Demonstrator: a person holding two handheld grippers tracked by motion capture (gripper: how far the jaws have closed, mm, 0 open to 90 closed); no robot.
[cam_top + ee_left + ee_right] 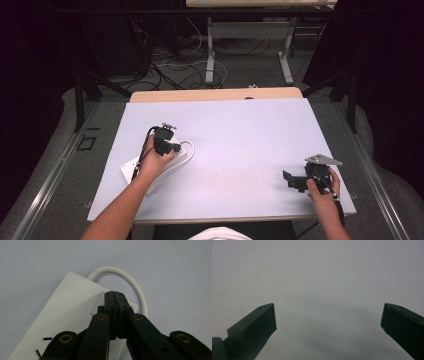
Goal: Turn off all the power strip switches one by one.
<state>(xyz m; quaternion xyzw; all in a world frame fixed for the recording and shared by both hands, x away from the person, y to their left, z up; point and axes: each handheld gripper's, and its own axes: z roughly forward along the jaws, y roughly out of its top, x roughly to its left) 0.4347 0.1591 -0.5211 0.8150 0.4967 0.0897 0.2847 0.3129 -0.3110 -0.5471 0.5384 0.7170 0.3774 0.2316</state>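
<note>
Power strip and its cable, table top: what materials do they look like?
Power strip: likely hard moulded plastic, white, smooth satin; crisp edges and cut slots. Cable: white rubbery or PVC sheath, holding a smooth loop. Table top: matte pale sheet, laminate or foam board; hard to tell.

Even overhead light brightens the pale surface [240,135] while the room around it falls dark; a soft shadow pools between the right tongs [328,320], whose near parts blur, grainy throughout.

No text, label, brand, number or sign can be read on anything here.
</note>
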